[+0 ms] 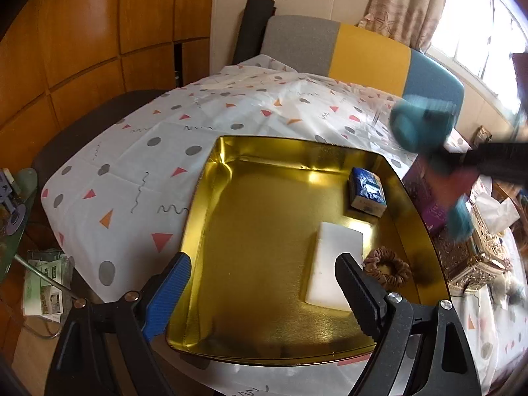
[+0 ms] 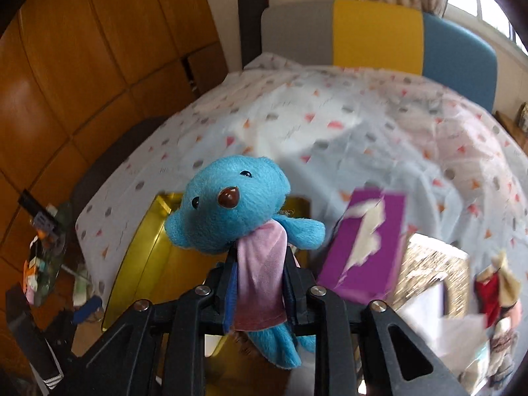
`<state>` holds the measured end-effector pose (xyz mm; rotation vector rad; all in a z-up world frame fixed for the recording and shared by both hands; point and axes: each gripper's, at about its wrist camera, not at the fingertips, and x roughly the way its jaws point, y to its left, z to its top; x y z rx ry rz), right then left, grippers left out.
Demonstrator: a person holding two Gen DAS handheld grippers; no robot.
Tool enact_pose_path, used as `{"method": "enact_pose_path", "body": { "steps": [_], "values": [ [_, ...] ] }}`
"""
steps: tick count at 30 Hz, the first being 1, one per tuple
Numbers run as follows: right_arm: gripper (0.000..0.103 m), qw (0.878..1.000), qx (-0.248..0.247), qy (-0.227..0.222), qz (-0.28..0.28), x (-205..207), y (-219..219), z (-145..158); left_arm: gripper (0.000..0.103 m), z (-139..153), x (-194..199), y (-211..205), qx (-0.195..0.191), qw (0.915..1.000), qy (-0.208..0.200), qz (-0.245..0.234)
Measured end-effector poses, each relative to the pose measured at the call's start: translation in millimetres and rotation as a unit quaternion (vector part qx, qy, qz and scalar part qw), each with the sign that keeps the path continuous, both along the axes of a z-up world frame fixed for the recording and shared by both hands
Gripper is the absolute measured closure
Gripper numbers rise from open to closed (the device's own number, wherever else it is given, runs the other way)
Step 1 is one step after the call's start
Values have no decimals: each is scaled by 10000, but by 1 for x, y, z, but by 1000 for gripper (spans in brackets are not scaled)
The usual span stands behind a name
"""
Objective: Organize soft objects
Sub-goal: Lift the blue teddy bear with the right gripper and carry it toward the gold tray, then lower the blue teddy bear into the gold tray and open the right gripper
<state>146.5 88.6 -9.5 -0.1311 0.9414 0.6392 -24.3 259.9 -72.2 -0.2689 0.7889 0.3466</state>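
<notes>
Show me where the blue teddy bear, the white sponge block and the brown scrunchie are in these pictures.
blue teddy bear (image 2: 231, 211): right wrist view, on its face below the nose.
white sponge block (image 1: 333, 257): left wrist view, on its flat top.
brown scrunchie (image 1: 401, 262): left wrist view, on the right side of its ring.

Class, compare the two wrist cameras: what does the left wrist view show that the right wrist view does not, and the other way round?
Left wrist only: the tray's contents, a white block, a blue packet and a brown scrunchie, framed by the open left gripper.

Right wrist only: the bear's face, and the right gripper shut on its pink-clothed body.

Both: the blue teddy bear, gold tray, purple box and patterned tablecloth.
</notes>
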Motion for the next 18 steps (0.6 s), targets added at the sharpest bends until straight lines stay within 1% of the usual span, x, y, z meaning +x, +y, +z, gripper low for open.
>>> {"method": "enact_pose_path", "body": {
  "steps": [3, 5, 8, 12, 14, 18],
  "values": [
    [80, 9994, -226, 236, -82, -11, 10, -29, 11, 2, -2, -1, 82, 10000, -44, 34],
    [80, 9985, -280, 414, -203, -17, 11, -46, 10, 3, -2, -1, 115, 9999, -43, 29],
    [79, 9967, -288, 661, -373, -16, 7, -67, 10, 2, -2, -2, 153, 9999, -6, 28],
    [77, 9956, -401, 725, -449, -19, 5, -83, 10, 1, -2, -3, 166, 9998, 34, 46],
    [72, 9954, -432, 729, -435, -19, 6, -89, 10, 0, -2, -4, 192, 9998, 56, 34],
    [65, 9950, -521, 700, -490, -15, 4, -96, 10, -1, -3, -6, 218, 9997, 53, 28]
  ]
}}
